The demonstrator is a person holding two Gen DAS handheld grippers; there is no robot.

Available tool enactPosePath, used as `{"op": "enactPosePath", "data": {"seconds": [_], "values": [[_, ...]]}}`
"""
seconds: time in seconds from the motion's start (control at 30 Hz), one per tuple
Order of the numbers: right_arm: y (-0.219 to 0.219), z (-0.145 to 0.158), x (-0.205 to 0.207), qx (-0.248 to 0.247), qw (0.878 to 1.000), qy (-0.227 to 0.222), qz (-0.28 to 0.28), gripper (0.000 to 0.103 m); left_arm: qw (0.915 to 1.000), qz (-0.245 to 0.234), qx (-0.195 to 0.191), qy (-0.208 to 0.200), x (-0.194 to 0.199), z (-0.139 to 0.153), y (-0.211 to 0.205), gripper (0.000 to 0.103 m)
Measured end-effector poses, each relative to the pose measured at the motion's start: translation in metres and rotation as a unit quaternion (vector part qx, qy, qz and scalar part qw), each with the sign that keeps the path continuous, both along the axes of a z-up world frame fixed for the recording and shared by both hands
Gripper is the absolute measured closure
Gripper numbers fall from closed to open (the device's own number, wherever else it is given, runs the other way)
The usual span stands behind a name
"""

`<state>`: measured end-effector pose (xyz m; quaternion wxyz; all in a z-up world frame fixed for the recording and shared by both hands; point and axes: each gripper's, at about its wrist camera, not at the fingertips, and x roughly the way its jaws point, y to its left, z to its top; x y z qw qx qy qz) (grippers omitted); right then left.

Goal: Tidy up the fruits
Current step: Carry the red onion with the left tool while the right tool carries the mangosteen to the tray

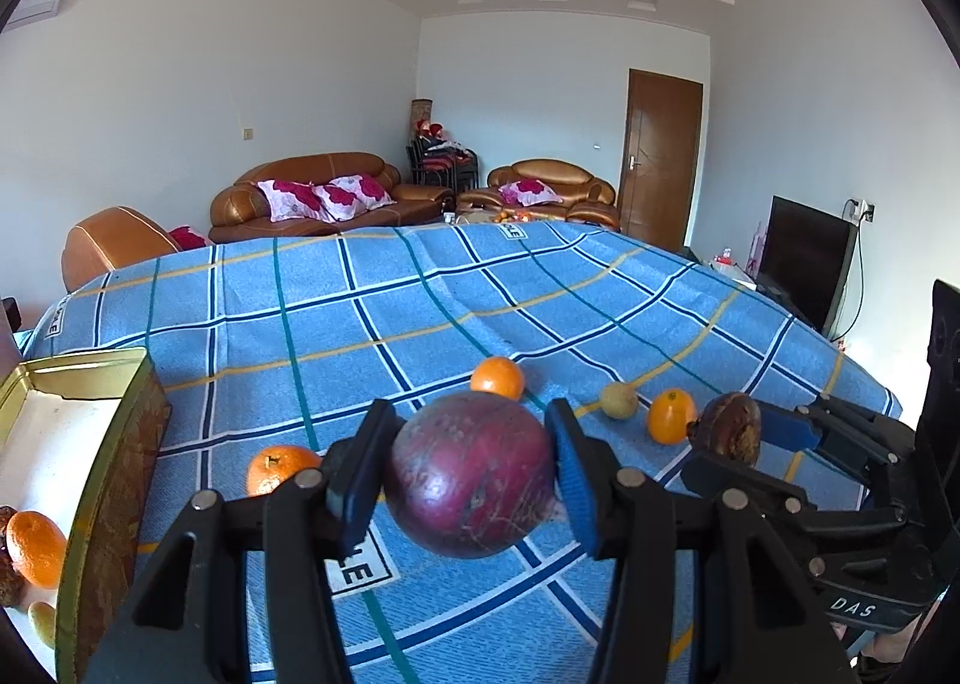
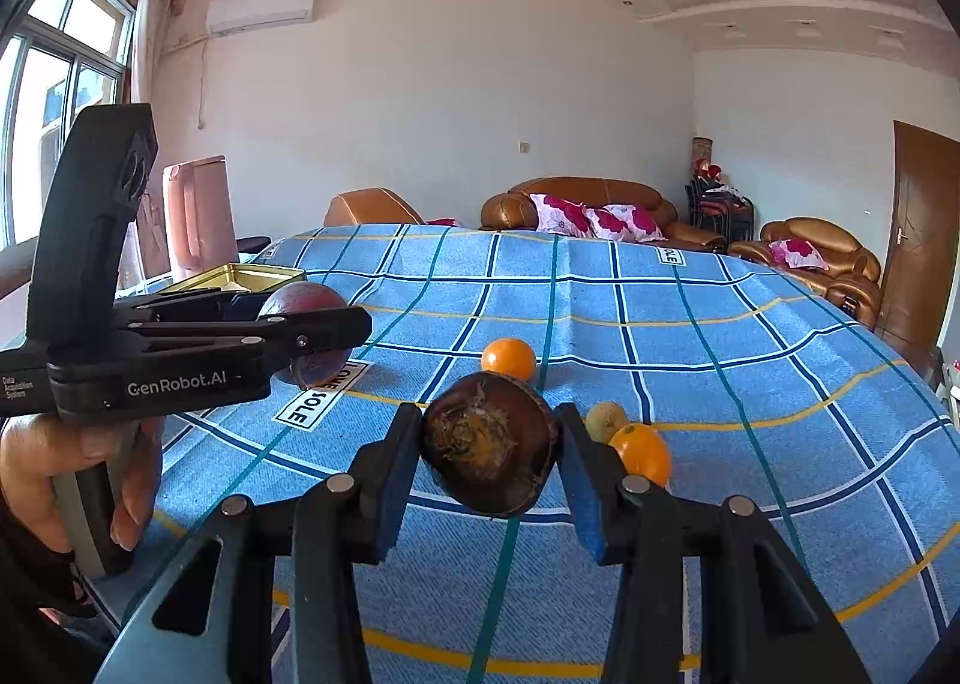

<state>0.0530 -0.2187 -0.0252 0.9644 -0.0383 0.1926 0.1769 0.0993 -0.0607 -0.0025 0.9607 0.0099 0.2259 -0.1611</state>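
Observation:
My left gripper [image 1: 471, 465] is shut on a dark purple round fruit [image 1: 471, 474], held above the blue checked cloth [image 1: 360, 324]. My right gripper [image 2: 489, 453] is shut on a brown dried fruit [image 2: 489, 453]; it also shows at the right of the left wrist view [image 1: 729, 426]. Loose on the cloth lie three oranges [image 1: 497, 377] [image 1: 670, 415] [image 1: 279, 468] and a small yellow-green fruit [image 1: 618, 399]. A gold tin [image 1: 102, 474] stands at the left, with an orange [image 1: 36, 546] inside.
The cloth covers a large table that drops off at the far and right edges. Brown sofas [image 1: 324, 192] with pink cushions stand behind, a black TV [image 1: 804, 258] at the right. My hand [image 2: 90, 480] holds the left gripper's handle.

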Motion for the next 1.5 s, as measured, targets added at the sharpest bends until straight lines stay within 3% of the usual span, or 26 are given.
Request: {"op": "enactPosePath", "data": {"seconds": [0.83, 1.5], "values": [[-0.007, 0.001, -0.016, 0.020, 0.999, -0.047, 0.008, 0.056, 0.9974, 0.019, 0.004, -0.069, -0.026, 0.010, 0.003, 0.050], [-0.014, 0.002, -0.029, 0.034, 0.995, -0.094, 0.010, 0.056, 0.9950, 0.045, 0.004, -0.089, -0.034, 0.013, 0.008, 0.050]]}}
